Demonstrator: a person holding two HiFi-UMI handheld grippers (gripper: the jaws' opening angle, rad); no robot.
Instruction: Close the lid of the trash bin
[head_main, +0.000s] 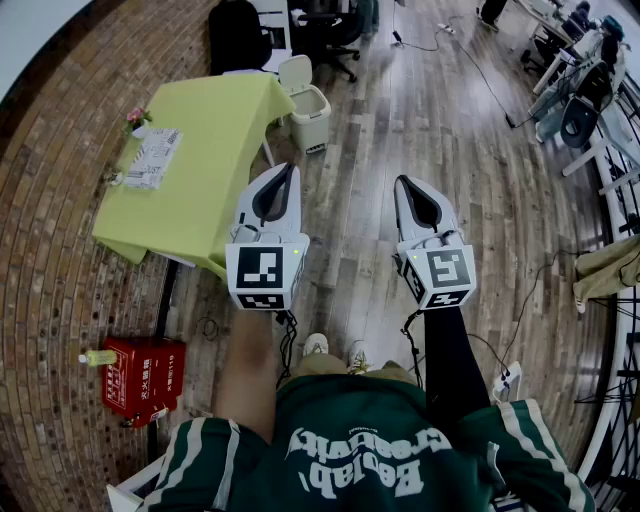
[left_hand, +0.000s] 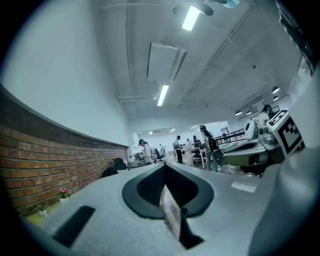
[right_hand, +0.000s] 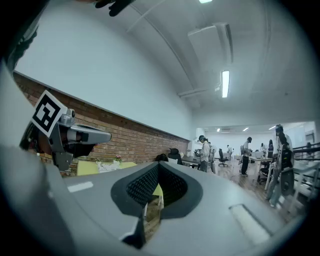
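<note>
A small cream trash bin (head_main: 311, 117) stands on the wood floor at the far corner of a yellow-green table, and its lid (head_main: 294, 72) stands up open. In the head view both grippers are held level over the floor, well short of the bin. My left gripper (head_main: 291, 168) is shut with nothing in it and points toward the table corner and the bin. My right gripper (head_main: 400, 181) is beside it to the right, also shut and empty. The left gripper view shows closed jaws (left_hand: 164, 165) and the room beyond, and the right gripper view shows the same (right_hand: 158, 164).
The yellow-green table (head_main: 205, 190) at left carries a printed packet (head_main: 152, 158) and a small flower pot (head_main: 135, 117). A red box (head_main: 145, 375) sits on the floor by the brick wall. An office chair (head_main: 335, 35) stands behind the bin. Cables (head_main: 480, 70) cross the floor.
</note>
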